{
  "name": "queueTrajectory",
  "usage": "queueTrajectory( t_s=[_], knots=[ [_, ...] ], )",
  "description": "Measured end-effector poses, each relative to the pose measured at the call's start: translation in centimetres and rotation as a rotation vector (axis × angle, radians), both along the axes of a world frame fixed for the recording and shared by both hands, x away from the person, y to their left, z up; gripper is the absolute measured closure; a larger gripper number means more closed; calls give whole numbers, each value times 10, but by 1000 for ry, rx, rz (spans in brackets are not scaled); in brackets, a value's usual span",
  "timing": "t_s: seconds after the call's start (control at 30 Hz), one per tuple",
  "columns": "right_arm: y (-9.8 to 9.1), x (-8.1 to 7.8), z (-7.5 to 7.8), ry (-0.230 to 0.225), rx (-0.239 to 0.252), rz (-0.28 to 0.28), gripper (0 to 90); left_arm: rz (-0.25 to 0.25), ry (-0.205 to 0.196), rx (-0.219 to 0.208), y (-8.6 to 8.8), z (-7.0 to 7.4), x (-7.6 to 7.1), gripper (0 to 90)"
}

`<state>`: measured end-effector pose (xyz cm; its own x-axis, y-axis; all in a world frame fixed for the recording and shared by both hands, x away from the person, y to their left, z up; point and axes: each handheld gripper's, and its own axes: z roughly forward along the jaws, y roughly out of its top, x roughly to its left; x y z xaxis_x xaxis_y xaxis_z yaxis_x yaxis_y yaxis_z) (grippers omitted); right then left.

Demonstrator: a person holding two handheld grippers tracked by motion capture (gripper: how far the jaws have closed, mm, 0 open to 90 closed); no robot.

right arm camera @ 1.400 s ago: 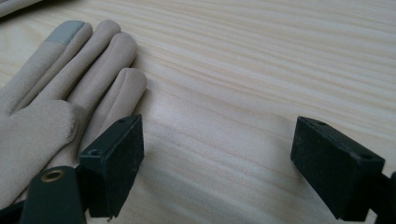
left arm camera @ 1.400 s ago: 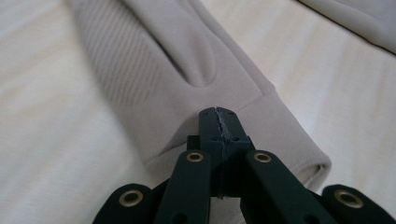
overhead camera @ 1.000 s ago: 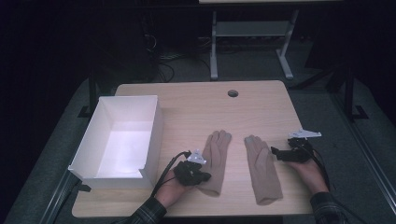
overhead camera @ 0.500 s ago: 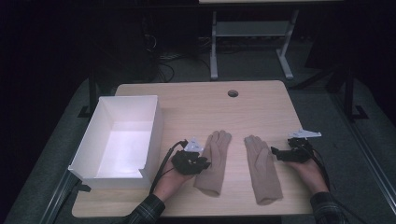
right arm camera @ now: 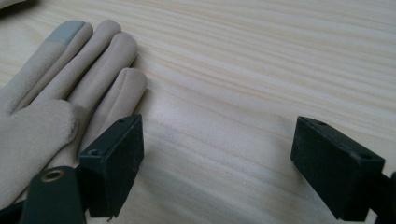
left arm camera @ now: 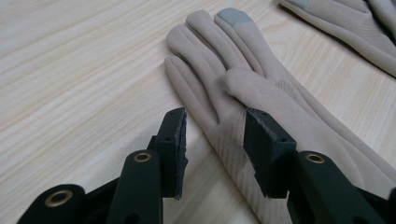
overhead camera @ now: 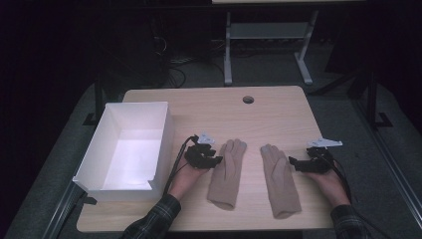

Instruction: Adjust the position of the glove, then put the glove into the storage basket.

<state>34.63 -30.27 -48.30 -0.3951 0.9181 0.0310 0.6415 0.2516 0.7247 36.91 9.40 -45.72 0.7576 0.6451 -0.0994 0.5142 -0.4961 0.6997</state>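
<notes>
High view, two beige gloves flat on the surface (overhead camera: 278, 107), left gripper (overhead camera: 213, 160) beside the left glove (overhead camera: 226, 172), fingers (left arm camera: 173, 144) just opening, partly apart astride its edge, unpressed, right gripper (overhead camera: 293, 163) beside the right glove (overhead camera: 278, 179), fingers wide, white box (overhead camera: 159, 144) far left.

No readable text, labels or signs

On the table (overhead camera: 278, 102) you have two gloves side by side near your edge: the left glove (overhead camera: 226, 172) and the right glove (overhead camera: 278, 179), slightly apart. The box (overhead camera: 164, 144) stands left of them, and a round hole (overhead camera: 248, 99) lies farther back.
</notes>
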Motion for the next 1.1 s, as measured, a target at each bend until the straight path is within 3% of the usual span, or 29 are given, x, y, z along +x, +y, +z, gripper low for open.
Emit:
queueTrajectory(
  t_s=[0.17,0.23,0.33,0.37,0.5,0.53,0.57,0.63,0.67,0.73,0.77,0.8,0.87,1.1],
  knots=[
    [0,0,0,0,0,1,169,-13,21,21,-3,-7,1,640],
    [0,0,0,-1,0,4,169,-26,44,-2,-3,-9,1,701],
    [0,0,0,0,0,4,169,-42,59,-1,-3,-9,0,762],
    [0,0,0,1,0,8,169,-50,60,-8,-5,-9,0,836],
    [0,-1,0,1,0,11,179,-55,57,6,-6,-6,0,871],
    [-2,-2,5,29,26,13,289,-54,63,-1,-5,-6,0,878],
    [-2,-2,5,29,26,13,289,-52,71,-11,-4,-6,0,878],
    [-4,-8,16,34,88,45,480,-60,92,-42,-2,-3,1,879],
    [-4,-8,16,34,88,45,480,-60,92,-42,-2,-3,1,879],
    [-4,-14,22,37,99,87,642,-64,102,-80,0,0,-1,879],
    [-4,-14,22,37,99,87,642,-64,102,-80,0,0,-1,879],
    [-2,-23,26,63,94,128,798,-66,109,-90,0,1,-1,879],
    [-2,-32,28,82,75,178,900,-74,116,-102,1,2,-2,880],
    [-2,-40,24,122,82,269,900,-99,131,-130,1,6,-8,880]
  ],
)
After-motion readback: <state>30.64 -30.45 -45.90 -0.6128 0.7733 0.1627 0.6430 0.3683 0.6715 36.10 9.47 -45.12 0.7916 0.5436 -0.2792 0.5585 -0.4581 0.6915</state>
